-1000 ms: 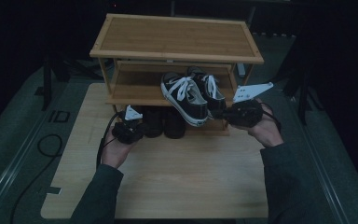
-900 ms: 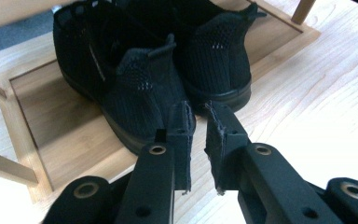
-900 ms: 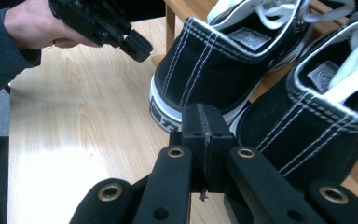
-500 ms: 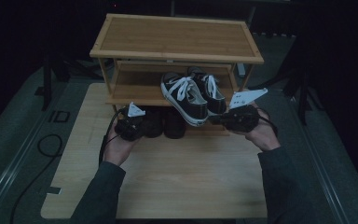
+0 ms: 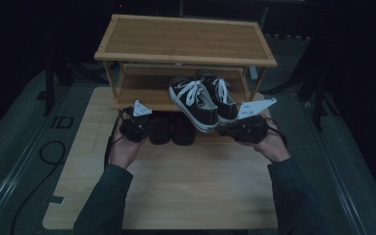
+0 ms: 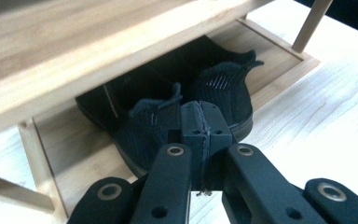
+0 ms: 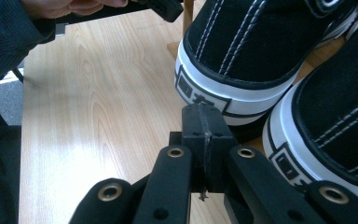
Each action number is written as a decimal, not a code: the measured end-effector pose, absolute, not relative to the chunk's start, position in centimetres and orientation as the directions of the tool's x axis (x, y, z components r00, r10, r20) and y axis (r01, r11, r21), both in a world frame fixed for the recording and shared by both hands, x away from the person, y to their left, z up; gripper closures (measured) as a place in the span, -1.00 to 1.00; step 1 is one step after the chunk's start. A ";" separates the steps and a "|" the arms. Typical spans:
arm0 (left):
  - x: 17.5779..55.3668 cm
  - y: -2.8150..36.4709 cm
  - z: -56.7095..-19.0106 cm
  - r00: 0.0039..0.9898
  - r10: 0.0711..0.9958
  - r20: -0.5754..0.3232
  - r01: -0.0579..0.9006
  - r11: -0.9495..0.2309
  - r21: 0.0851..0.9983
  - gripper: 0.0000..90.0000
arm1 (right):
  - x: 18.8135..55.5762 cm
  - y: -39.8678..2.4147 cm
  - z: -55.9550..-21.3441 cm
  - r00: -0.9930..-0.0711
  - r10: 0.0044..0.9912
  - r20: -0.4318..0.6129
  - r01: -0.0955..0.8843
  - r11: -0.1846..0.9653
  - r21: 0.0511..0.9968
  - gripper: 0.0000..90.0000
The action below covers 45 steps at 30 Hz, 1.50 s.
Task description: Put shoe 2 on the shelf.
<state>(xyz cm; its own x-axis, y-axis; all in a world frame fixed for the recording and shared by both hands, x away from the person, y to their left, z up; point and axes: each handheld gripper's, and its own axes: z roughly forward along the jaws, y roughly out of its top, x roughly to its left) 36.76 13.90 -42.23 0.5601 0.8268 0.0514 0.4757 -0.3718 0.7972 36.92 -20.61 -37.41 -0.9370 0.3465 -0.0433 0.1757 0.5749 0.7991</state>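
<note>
Black left gripper [image 6: 200,122] jaws newly closed

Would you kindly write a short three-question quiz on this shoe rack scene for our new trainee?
1. True or false: the black-and-white sneakers sit on the rack's top shelf.
2. Which shoes lie on the lowest level: A all-black shoes, B sandals, C boots?
3. What does the left gripper hold?

Key: 1 false, the middle shelf. 2 A. 3 Nothing; it has just closed with its fingers together, like the right gripper.
</note>
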 end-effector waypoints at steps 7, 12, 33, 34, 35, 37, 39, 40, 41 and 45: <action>37.6 13.6 -41.0 0.571 0.818 0.074 0.445 -0.383 0.809 1.00 | 36.9 -20.3 -37.7 -0.940 0.338 -0.036 0.176 0.576 0.798 1.00; 38.2 13.6 -39.9 0.576 0.813 0.087 0.424 -0.388 0.819 1.00 | 36.9 -20.3 -37.7 -0.941 0.337 -0.034 0.176 0.573 0.800 1.00; 42.2 13.2 -39.1 0.552 0.825 0.121 0.419 -0.400 0.815 1.00 | 36.9 -20.1 -38.1 -0.946 0.323 -0.021 0.174 0.565 0.806 1.00; 42.3 13.2 -39.1 0.550 0.825 0.128 0.422 -0.407 0.810 1.00 | 36.9 -20.1 -38.1 -0.946 0.322 -0.022 0.174 0.564 0.807 1.00; 42.5 13.2 -39.1 0.552 0.824 0.128 0.424 -0.410 0.807 1.00 | 36.9 -20.1 -38.1 -0.946 0.322 -0.021 0.174 0.563 0.808 1.00; 42.9 13.2 -39.2 0.556 0.822 0.122 0.425 -0.408 0.808 1.00 | 36.9 -20.1 -38.1 -0.946 0.323 -0.021 0.173 0.560 0.810 1.00; 43.2 13.1 -39.2 0.555 0.824 0.115 0.430 -0.403 0.808 1.00 | 36.9 -20.2 -38.1 -0.946 0.325 -0.019 0.174 0.553 0.815 1.00; 43.3 13.1 -39.3 0.554 0.825 0.110 0.434 -0.400 0.807 1.00 | 36.9 -20.2 -38.0 -0.946 0.324 -0.020 0.171 0.550 0.818 1.00; 43.4 13.1 -39.3 0.554 0.826 0.104 0.437 -0.394 0.809 1.00 | 36.9 -20.2 -38.0 -0.947 0.322 -0.022 0.168 0.548 0.820 1.00; 43.5 13.3 -39.4 0.560 0.825 0.083 0.441 -0.381 0.813 0.99 | 36.9 -20.1 -37.9 -0.947 0.319 -0.021 0.166 0.547 0.820 1.00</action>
<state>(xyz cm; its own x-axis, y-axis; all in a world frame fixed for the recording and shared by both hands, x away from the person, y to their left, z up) 43.54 13.34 -39.38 0.5595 0.8247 0.0827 0.4410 -0.3807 0.8127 36.91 -20.10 -37.90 -0.9474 0.3194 -0.0211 0.1663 0.5474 0.8202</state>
